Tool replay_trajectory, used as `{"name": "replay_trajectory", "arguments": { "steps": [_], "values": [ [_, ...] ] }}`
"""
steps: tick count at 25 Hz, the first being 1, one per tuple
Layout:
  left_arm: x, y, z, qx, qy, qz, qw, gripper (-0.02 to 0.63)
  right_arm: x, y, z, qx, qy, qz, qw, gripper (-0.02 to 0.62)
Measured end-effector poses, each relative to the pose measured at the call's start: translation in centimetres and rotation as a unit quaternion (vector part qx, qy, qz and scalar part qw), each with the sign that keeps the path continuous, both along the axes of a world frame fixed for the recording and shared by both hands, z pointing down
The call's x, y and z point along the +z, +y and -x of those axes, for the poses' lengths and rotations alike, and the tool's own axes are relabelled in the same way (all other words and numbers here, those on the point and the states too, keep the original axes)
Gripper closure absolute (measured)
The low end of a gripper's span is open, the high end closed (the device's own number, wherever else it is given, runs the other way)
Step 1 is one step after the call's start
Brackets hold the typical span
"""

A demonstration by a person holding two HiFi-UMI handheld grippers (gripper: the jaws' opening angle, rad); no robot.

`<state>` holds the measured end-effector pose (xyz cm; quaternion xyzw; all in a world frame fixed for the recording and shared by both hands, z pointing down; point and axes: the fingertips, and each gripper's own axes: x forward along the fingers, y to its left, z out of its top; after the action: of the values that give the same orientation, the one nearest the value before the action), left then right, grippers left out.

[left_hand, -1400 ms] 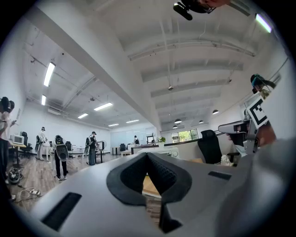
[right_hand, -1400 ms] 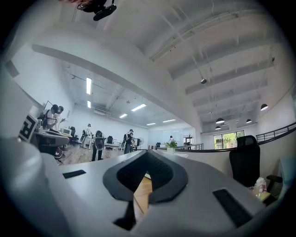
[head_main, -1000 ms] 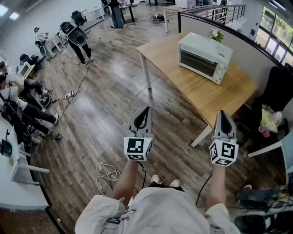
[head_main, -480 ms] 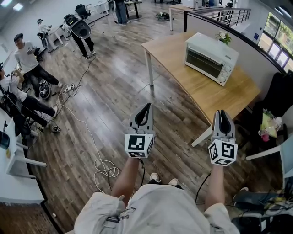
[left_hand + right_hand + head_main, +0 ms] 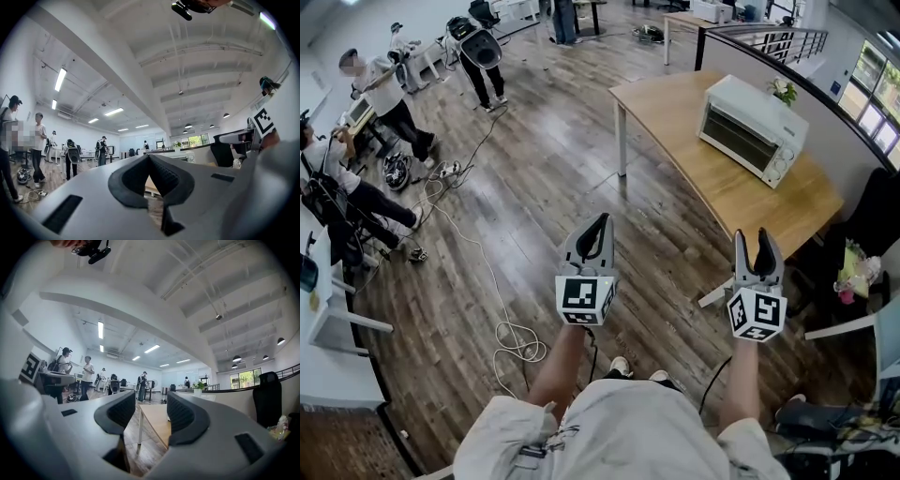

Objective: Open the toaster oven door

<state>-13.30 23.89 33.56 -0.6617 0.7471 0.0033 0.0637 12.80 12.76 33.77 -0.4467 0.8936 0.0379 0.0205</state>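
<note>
On the far right of the head view, the white toaster oven (image 5: 753, 131) stands on a pale wooden surface (image 5: 741, 202), set near that surface's far edge beside a low partition. Its glass door (image 5: 739, 141) is shut and faces the person. A small plant (image 5: 784, 89) sits just behind it.

Both grippers hang over the wooden floor (image 5: 544, 187), well apart from the oven, pointing roughly level toward it. The left gripper (image 5: 600, 219) has its fingers (image 5: 131, 180) pressed together at the tips, with nothing held. The right gripper (image 5: 753, 236) has just been opening: its fingers (image 5: 187, 418) now stand clearly apart, and nothing lies between them. Through the gap only the floor and a corner of the surface show in the distance.

Cables (image 5: 478, 272) trail across the floor at the left of the head view, and several people (image 5: 389, 89) stand or sit at the room's far left side, away from the oven.
</note>
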Motion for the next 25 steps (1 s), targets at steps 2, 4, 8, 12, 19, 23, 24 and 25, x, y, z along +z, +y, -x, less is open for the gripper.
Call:
{"name": "replay_trajectory", "arguments": {
  "steps": [2, 4, 8, 12, 19, 23, 24, 25],
  "values": [
    [0.3, 0.3, 1.1, -0.001, 0.001, 0.000, 1.0000, 0.592, 0.1, 0.2, 1.2, -0.001, 0.000, 0.000, 1.000, 0.388],
    [0.7, 0.6, 2.1, 0.001, 0.001, 0.002, 1.0000, 0.592, 0.3, 0.6, 2.2, 0.000, 0.001, 0.001, 1.000, 0.388],
    [1.6, 0.9, 3.7, 0.003, 0.006, 0.006, 1.0000, 0.592, 0.8, 1.0, 3.6, 0.004, 0.005, 0.003, 1.000, 0.388],
    [2.0, 0.6, 4.8, 0.005, 0.013, 0.007, 0.9999, 0.592, 1.2, 0.8, 4.4, 0.009, 0.008, 0.008, 1.000, 0.388],
    [2.4, -1.0, 5.8, 0.007, 0.017, 0.002, 0.9998, 0.592, 1.4, -0.7, 5.2, 0.010, 0.017, 0.003, 1.000, 0.388],
    [2.9, -3.0, 6.0, 0.009, 0.015, 0.008, 0.9998, 0.592, 2.2, -2.8, 5.1, 0.014, 0.013, 0.009, 1.000, 0.388],
    [3.0, -3.7, 6.0, 0.011, 0.013, 0.009, 0.9998, 0.592, 2.4, -3.4, 5.1, 0.016, 0.010, 0.010, 1.000, 0.388],
    [3.2, -4.3, 6.0, 0.013, 0.012, 0.012, 0.9998, 0.592, 2.6, -4.0, 5.2, 0.018, 0.008, 0.012, 1.000, 0.388]
  ]
}}
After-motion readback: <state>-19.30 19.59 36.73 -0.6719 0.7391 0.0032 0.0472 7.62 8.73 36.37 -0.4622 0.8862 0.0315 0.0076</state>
